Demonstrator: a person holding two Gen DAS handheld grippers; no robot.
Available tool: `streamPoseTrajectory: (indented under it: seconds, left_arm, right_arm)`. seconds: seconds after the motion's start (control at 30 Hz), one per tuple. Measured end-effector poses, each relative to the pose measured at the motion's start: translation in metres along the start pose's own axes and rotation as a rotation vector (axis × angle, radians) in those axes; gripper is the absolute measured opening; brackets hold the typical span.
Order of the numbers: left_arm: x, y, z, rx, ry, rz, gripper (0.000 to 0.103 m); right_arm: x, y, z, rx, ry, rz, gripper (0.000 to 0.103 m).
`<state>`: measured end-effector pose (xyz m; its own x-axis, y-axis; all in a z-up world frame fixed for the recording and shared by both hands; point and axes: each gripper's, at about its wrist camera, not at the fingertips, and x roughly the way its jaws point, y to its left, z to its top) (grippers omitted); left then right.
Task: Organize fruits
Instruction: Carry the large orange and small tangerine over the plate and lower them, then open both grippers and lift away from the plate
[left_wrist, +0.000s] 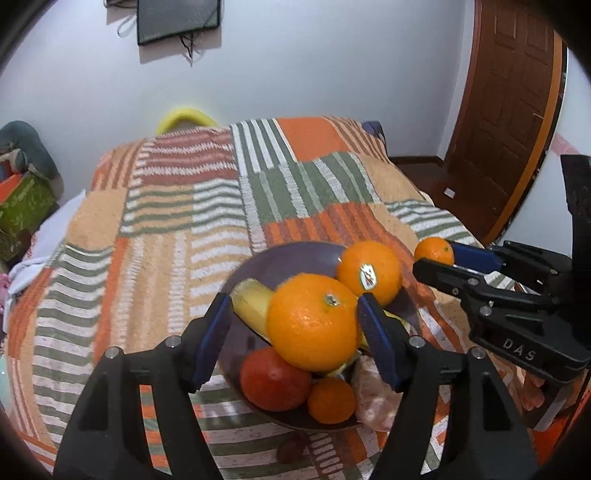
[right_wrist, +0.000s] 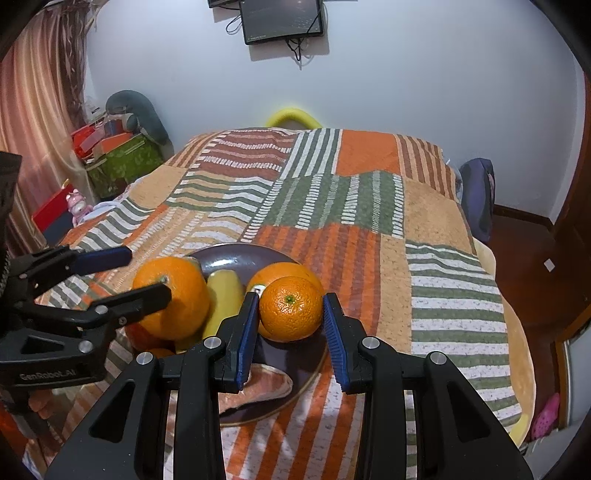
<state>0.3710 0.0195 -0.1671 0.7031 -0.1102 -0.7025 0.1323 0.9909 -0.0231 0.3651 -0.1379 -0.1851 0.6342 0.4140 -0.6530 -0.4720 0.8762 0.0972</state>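
Two tongs, left tongs around one orange, right tongs gripping one mandarin

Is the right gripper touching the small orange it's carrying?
Touching. In the right wrist view both blue pads of the right gripper press the sides of the small orange, which hangs above the plate. The left wrist view agrees.

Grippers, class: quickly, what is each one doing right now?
Left gripper: open around the large orange, right pad touching.
Right gripper: shut on the small orange.
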Motion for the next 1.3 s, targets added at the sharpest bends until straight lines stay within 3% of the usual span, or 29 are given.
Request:
streamPoseTrajectory:
  seconds: [0.4,0.7,0.8,1.3]
  left_arm:
    - [-0.018,0.051,-0.006,-0.085,-0.037,0.089,0.070]
    - [-0.012,0.069,-0.018,-0.121,-0.020,0.094,0.070]
    - [-0.014,0.068,-0.019,-0.117,-0.023,0.090,0.069]
    - [-0.074,0.042,-0.030,-0.088,-0.058,0.080,0.069]
  right_arm:
    - [0.033,0.022,0.028,-0.037,0.021,0.044,0.032]
    - [0.057,0.031,0.036,-0.045,0.059,0.040,0.033]
    - [0.053,0.030,0.037,-0.049,0.048,0.032,0.039]
    - [-0.020,0.035,0.013,-0.033,0.011,0.021,0.040]
